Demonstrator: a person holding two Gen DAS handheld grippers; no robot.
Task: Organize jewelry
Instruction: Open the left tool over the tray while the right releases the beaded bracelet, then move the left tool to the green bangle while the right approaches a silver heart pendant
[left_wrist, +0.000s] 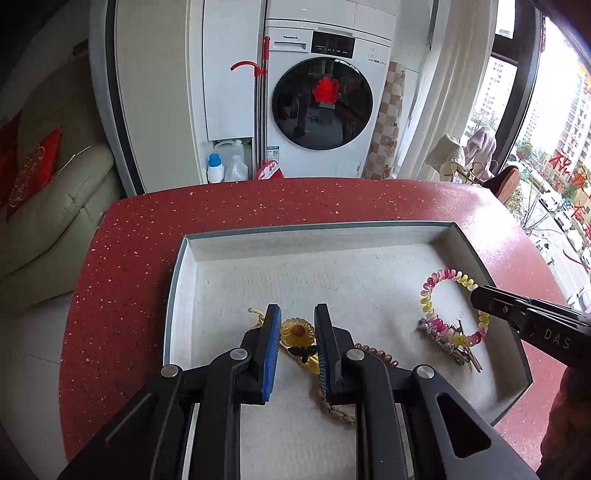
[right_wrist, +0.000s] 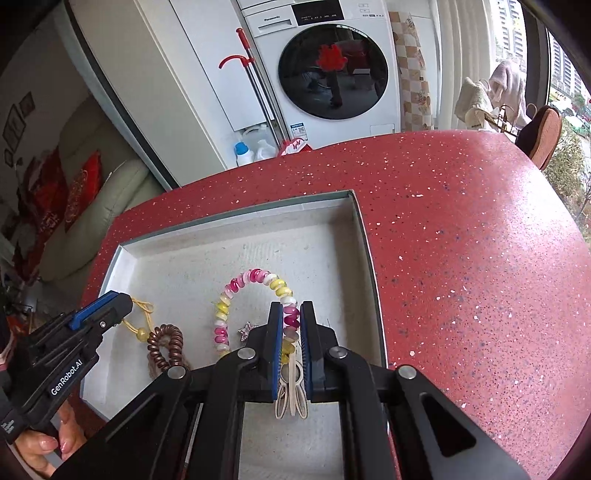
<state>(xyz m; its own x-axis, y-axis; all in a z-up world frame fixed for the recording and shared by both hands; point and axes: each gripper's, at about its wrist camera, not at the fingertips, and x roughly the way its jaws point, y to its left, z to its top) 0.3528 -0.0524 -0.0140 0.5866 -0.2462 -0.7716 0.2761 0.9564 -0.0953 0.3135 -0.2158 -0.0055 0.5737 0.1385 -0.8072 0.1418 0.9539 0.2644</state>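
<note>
I see the tray's (left_wrist: 236, 242) far half bare; coil ties, clips, 2 grippers crowd its near half, probably tight.

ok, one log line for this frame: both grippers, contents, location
left gripper: open, straddling sunflower clip | right gripper: shut on spiral hair tie | both inside grey tray | tray on red counter
</note>
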